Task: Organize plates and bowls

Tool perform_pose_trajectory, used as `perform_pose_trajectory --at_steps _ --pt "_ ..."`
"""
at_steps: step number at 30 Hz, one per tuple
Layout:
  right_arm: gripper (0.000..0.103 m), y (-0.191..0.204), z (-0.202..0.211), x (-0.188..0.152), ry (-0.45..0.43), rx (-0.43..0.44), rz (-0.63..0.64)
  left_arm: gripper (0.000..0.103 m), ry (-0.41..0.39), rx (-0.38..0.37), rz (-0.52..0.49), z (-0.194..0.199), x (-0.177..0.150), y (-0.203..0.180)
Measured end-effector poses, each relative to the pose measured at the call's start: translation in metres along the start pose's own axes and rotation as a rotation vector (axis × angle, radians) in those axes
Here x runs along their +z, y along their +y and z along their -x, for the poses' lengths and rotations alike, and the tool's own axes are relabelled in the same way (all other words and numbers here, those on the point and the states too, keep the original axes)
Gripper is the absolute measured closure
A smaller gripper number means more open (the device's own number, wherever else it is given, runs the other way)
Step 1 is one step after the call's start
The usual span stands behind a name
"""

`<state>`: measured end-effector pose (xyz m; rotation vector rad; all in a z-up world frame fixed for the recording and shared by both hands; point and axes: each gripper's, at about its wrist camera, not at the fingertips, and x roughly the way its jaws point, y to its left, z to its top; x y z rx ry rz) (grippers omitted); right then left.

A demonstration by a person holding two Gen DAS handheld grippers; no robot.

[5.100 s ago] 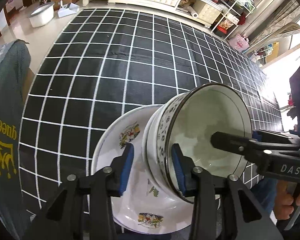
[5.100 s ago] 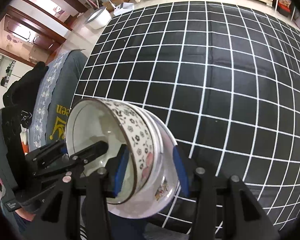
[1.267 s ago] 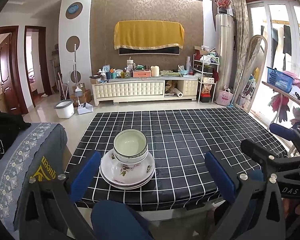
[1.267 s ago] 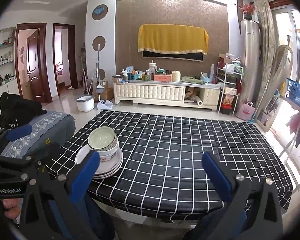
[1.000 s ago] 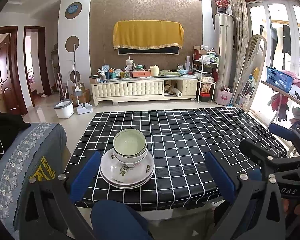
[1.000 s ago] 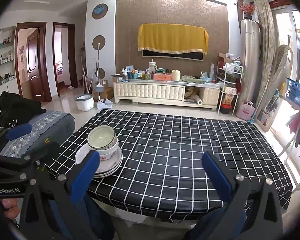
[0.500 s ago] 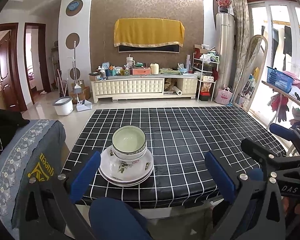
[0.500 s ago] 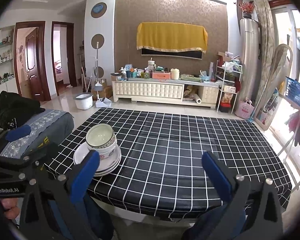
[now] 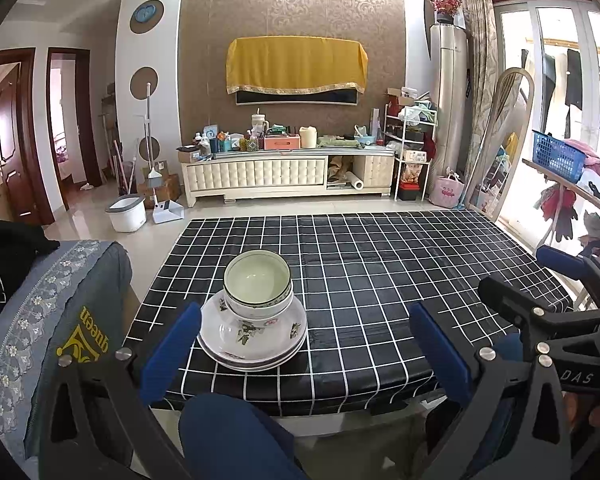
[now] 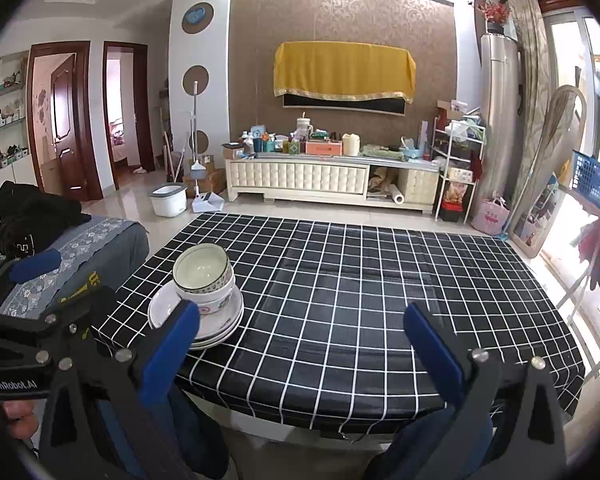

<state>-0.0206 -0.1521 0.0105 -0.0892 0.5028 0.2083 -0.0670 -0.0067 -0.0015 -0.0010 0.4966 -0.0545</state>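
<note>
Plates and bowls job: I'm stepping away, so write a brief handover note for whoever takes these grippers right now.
Left gripper: open, empty, held back from the table.
Right gripper: open, empty, also back.
White floral ceramic plates lie stacked near the front left of the black grid-patterned tablecloth; the patterned-rim white bowls sit nested on top.
Done: everything visible forms one pile.
Left: apparently nothing; no other dishes are in view.
</note>
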Motion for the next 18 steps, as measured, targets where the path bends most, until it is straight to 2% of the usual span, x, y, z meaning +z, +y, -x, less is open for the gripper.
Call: perform_pose_trajectory --at_steps 18 --pt "0.000 -0.0003 -0.0002 -0.0014 0.010 0.003 -0.006 0.000 0.003 -0.008 0.004 -0.0016 -0.0038 -0.0037"
